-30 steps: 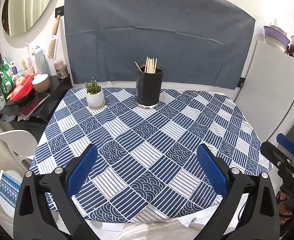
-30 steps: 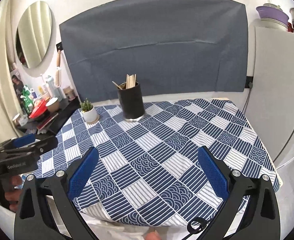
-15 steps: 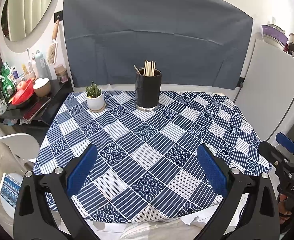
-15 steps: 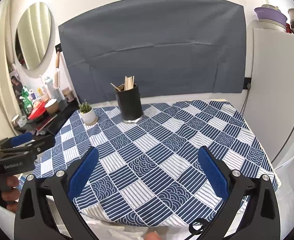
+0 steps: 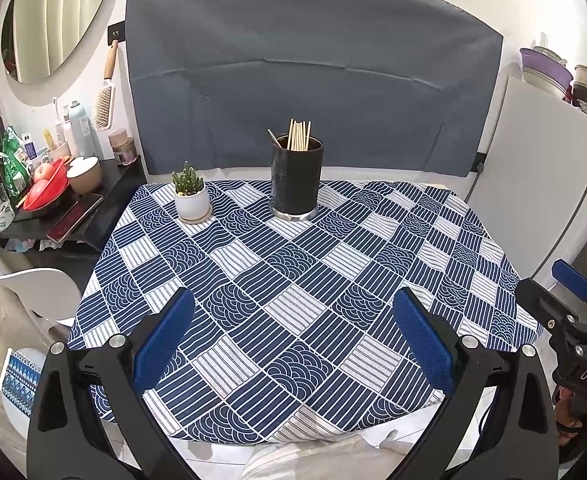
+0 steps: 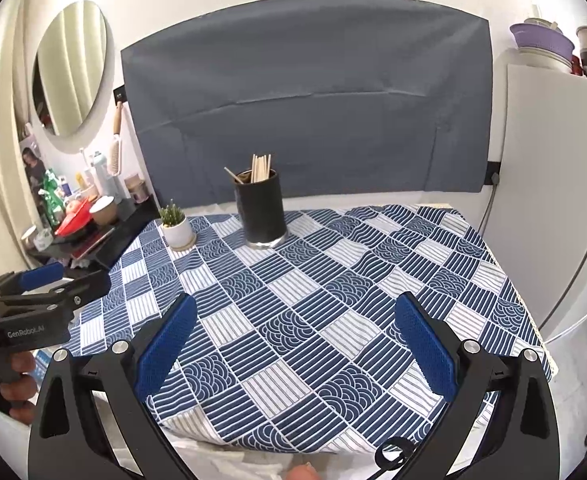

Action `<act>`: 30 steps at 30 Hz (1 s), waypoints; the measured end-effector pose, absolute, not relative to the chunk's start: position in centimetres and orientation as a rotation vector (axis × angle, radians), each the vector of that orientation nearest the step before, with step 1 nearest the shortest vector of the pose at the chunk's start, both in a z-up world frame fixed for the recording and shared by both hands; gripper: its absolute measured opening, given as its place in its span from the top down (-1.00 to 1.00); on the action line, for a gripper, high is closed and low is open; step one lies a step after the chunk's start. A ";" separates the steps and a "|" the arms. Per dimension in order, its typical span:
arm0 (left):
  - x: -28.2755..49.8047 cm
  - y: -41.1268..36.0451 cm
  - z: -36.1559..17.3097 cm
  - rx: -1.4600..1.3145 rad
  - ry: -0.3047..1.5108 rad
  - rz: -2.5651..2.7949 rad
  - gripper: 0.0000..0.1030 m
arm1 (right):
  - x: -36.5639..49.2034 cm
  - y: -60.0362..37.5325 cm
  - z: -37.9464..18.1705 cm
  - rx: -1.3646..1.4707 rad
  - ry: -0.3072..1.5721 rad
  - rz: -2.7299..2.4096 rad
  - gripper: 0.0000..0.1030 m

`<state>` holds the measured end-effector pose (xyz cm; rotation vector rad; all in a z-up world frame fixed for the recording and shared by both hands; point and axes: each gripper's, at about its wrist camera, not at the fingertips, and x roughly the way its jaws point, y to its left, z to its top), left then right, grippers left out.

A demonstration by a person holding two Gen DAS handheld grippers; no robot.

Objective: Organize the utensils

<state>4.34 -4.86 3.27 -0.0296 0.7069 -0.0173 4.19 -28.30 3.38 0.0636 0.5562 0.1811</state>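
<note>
Fingers on my left gripper [image 5: 293,340] are spread wide, nothing between – textured blue pads [image 5: 163,344] on black frames. Right gripper [image 6: 293,340] same, gaping and empty. Both hang over the near edge of the desk [image 5: 333,256], angled fwd. The black cylindrical holder [image 5: 296,178] w/ thin wooden sticks [image 5: 299,135] stands upright at the far side, near a small cactus in a white pot [image 5: 191,196]. Cloth is navy-white patchwork print – grey fabric backdrop [image 5: 313,92] behind.
</note>
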 end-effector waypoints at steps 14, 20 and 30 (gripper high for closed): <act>4.5 -4.6 2.9 -0.037 0.718 -0.026 -0.88 | 4.1 -27.9 3.5 0.049 0.551 0.169 -0.85; 4.4 -4.4 2.9 -0.032 0.711 -0.020 -0.88 | 4.3 -27.7 3.4 0.045 0.556 0.173 -0.85; 4.4 -4.3 2.8 -0.032 0.711 -0.013 -0.88 | 4.4 -27.5 3.4 0.035 0.554 0.173 -0.85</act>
